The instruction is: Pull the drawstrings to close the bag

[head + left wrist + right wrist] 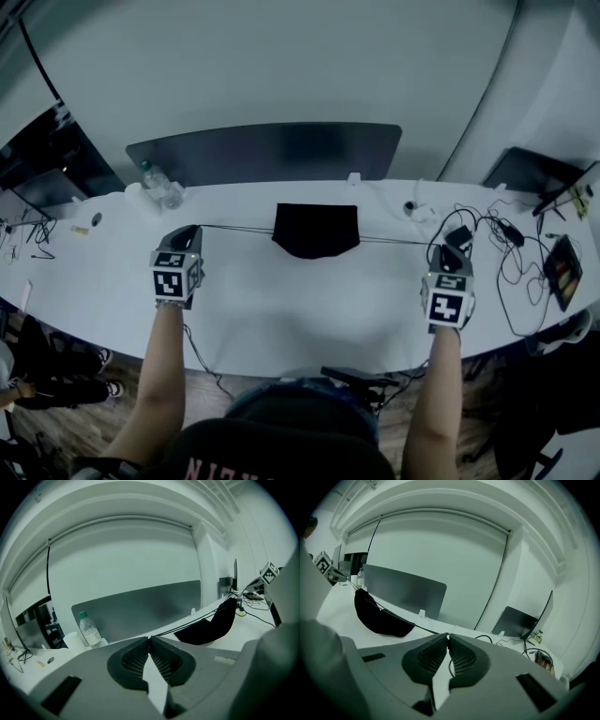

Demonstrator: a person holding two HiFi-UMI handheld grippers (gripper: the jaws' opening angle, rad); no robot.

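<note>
A black drawstring bag [316, 230] lies in the middle of the white table [281, 309], its top edge gathered. One thin black drawstring [234, 227] runs taut from the bag's left side to my left gripper [194, 231], which is shut on its end. The other drawstring [398, 242] runs to my right gripper [448, 251], also shut on it. In the left gripper view the string [187, 623] leaves the closed jaws [149, 640] toward the bag [208, 626]. In the right gripper view the cord [424, 628] leads from the closed jaws [448, 636] to the bag [379, 617].
A grey divider panel [267, 150] stands along the table's back edge. A water bottle [157, 184] sits at the back left. Tangled cables [511, 258], a small device [563, 270] and a dark screen [525, 171] crowd the right end.
</note>
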